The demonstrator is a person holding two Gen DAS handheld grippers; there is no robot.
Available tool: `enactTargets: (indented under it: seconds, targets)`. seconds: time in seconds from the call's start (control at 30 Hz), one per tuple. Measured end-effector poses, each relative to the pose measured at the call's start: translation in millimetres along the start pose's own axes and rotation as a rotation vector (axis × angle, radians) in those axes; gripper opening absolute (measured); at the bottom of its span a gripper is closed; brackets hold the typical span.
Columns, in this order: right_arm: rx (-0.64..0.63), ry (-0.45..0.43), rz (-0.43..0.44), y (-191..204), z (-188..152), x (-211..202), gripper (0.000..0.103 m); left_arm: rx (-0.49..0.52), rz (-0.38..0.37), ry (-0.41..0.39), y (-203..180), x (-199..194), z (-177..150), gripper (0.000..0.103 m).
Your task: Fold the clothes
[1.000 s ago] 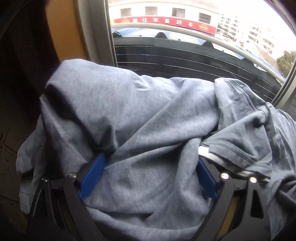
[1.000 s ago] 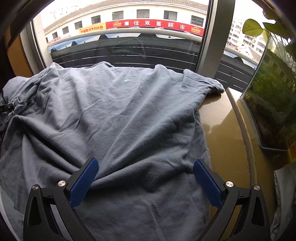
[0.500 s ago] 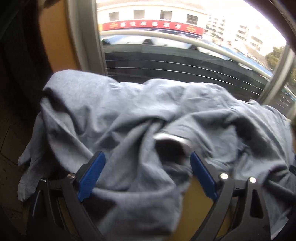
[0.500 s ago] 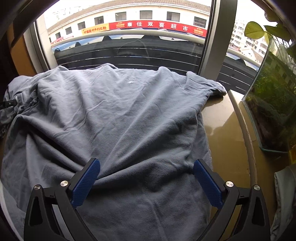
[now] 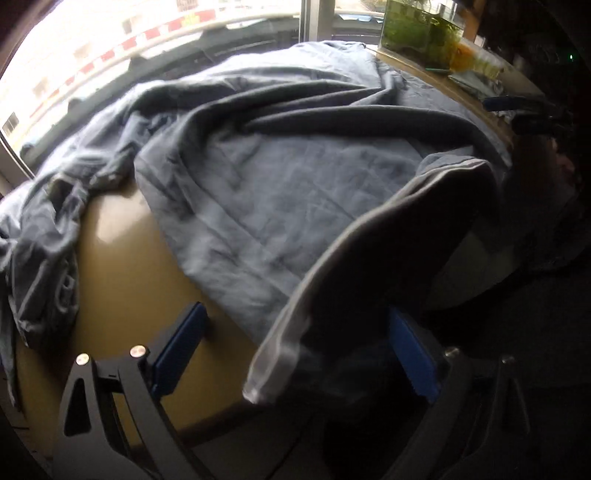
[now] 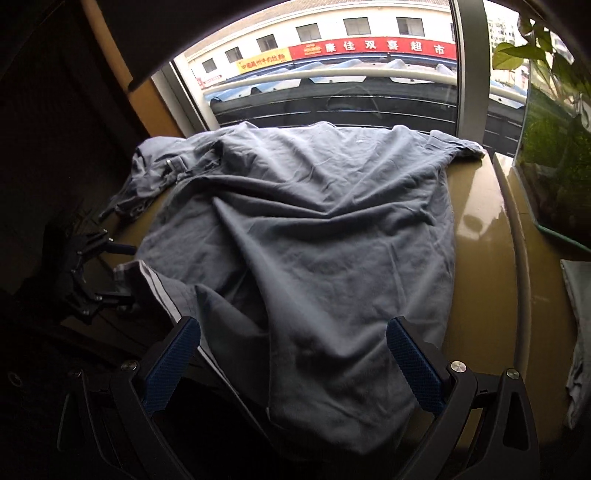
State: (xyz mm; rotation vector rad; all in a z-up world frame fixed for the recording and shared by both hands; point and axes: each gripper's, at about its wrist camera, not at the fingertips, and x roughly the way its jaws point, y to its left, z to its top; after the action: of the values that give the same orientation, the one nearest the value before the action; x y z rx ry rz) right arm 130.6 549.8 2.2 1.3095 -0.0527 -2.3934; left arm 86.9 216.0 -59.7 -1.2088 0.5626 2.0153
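A grey-blue shirt (image 6: 314,229) lies spread and wrinkled on a tan table (image 6: 480,229) by the window. Its hem hangs over the table's near edge. In the left wrist view the shirt (image 5: 277,184) fills the middle, and a turned-up hem corner (image 5: 332,295) droops between my fingers. My left gripper (image 5: 295,354) is open at the table's left front corner; it also shows in the right wrist view (image 6: 99,277). My right gripper (image 6: 291,362) is open, with the hanging hem between its blue pads (image 6: 413,369).
A glass tank with green plants (image 6: 554,155) stands at the table's right side and shows in the left wrist view (image 5: 421,33). A window frame post (image 6: 472,74) and railing are behind. Pale cloth (image 6: 580,332) hangs at the far right.
My left gripper has swung away from the bunched left sleeve to the table's front left corner and now looks rightward. My right gripper has pulled back and up, so more shirt shows.
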Motion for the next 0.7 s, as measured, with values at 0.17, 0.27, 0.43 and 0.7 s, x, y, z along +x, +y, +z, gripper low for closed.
enactTargets:
  seconds: [0.17,0.27,0.43,0.7]
  targets:
    - [0.044,0.016,-0.049,10.4,-26.3,-15.9,0.102,-0.01,-0.079,-0.059,12.4,-8.9,4.6,0.02]
    - [0.07,0.047,-0.06,25.3,-42.0,-19.9,0.102,-0.113,-0.116,-0.06,25.5,-12.8,7.8,0.013]
    - [0.02,0.06,-0.038,49.2,-62.1,-9.8,0.078,-0.067,0.008,-0.108,11.4,-36.1,9.4,0.013]
    - [-0.029,0.029,-0.078,30.7,-99.0,23.1,0.046,-0.104,0.272,-0.049,-13.7,-41.9,5.2,0.014]
